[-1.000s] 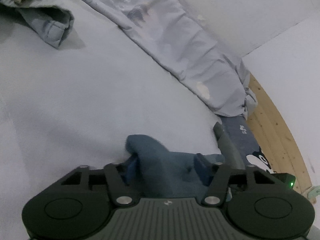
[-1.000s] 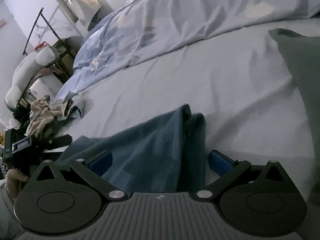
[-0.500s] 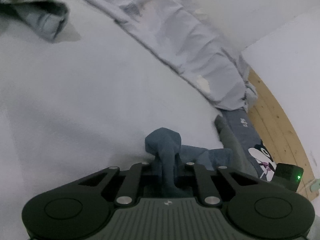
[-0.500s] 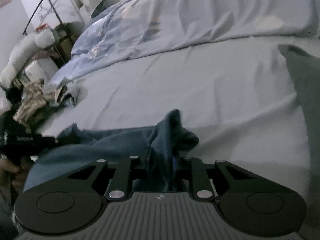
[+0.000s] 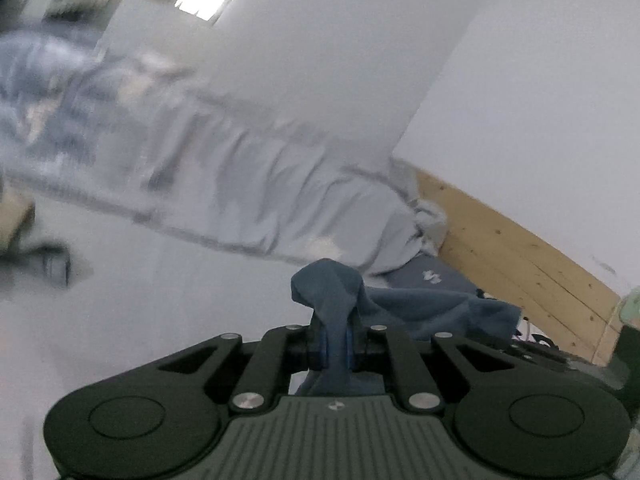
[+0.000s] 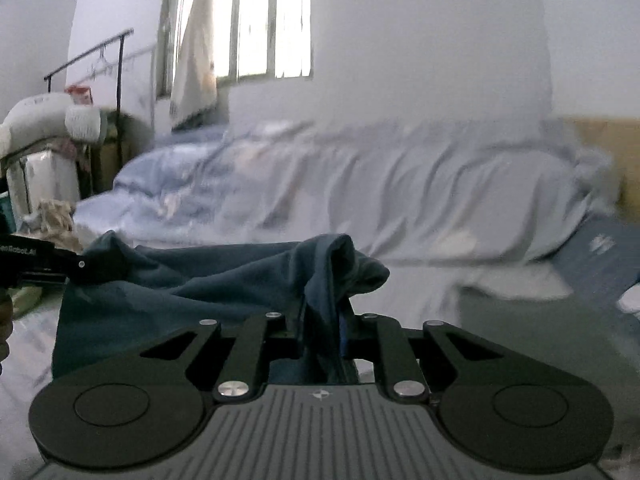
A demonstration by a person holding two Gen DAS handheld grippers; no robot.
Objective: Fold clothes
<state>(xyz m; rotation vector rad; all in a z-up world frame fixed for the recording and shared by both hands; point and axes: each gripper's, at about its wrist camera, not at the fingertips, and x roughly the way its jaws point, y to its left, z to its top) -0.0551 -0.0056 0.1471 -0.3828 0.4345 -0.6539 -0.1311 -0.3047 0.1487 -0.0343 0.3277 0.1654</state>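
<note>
Both grippers pinch bunched edges of the blue garment (image 6: pixel 208 280), held up off the bed (image 5: pixel 140 300). Left gripper (image 5: pixel 335 344) fingers narrow on a wad. Right gripper (image 6: pixel 320 332) fingers closing on cloth at 12 o'clock. Risk: thin bunched grip slips, or the garment sags twisted between them and folds crooked.

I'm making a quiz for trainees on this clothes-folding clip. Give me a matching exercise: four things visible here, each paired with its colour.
Things:
1. garment pinched in both claws
2. headboard
3. quilt
4. clothes rail

Colours:
a. pale wood
b. black
c. dark blue
d. light blue-grey

Pairs: 1-c, 2-a, 3-d, 4-b
</note>
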